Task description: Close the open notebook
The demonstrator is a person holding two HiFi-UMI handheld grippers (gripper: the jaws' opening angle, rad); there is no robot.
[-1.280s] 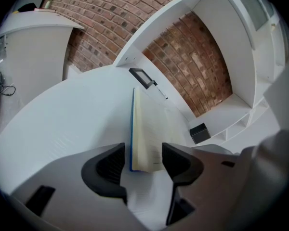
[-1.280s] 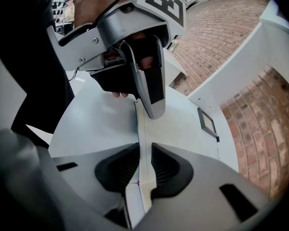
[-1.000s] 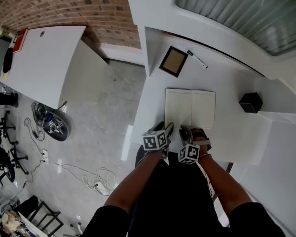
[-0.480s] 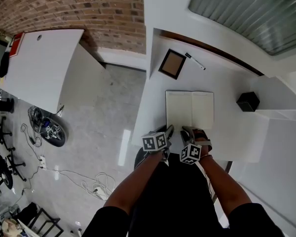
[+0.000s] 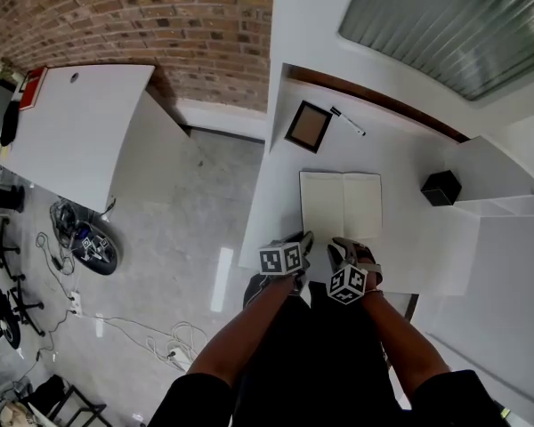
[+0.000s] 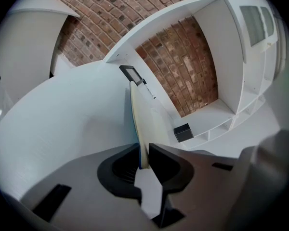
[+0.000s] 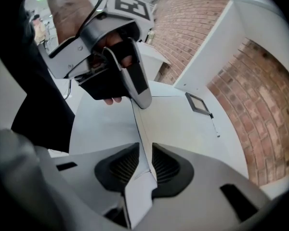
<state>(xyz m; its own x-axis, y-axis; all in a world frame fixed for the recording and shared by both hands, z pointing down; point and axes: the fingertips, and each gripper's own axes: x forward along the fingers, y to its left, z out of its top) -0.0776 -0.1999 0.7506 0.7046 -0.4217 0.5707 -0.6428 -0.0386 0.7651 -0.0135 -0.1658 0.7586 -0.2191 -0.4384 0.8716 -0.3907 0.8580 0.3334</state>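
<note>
Head view: open notebook (image 5: pixel 341 205) flat at the bench's (image 5: pixel 400 172) near edge.
Likely light and floppy; left claw (image 6: pixel 143 150) is closing on its near edge, right claw (image 7: pixel 145 150) pinches it alongside.

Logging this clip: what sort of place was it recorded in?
Probably an office or lab workspace: a white built-in desk carrying an open notebook and a pen, a brick wall behind it, and cables trailing across the floor.

Person: plain black short-sleeved top (image 5: pixel 320 354), loose black sleeves (image 5: pixel 191 394) ending above the elbows, forearms (image 5: pixel 249 327) bare.
</note>
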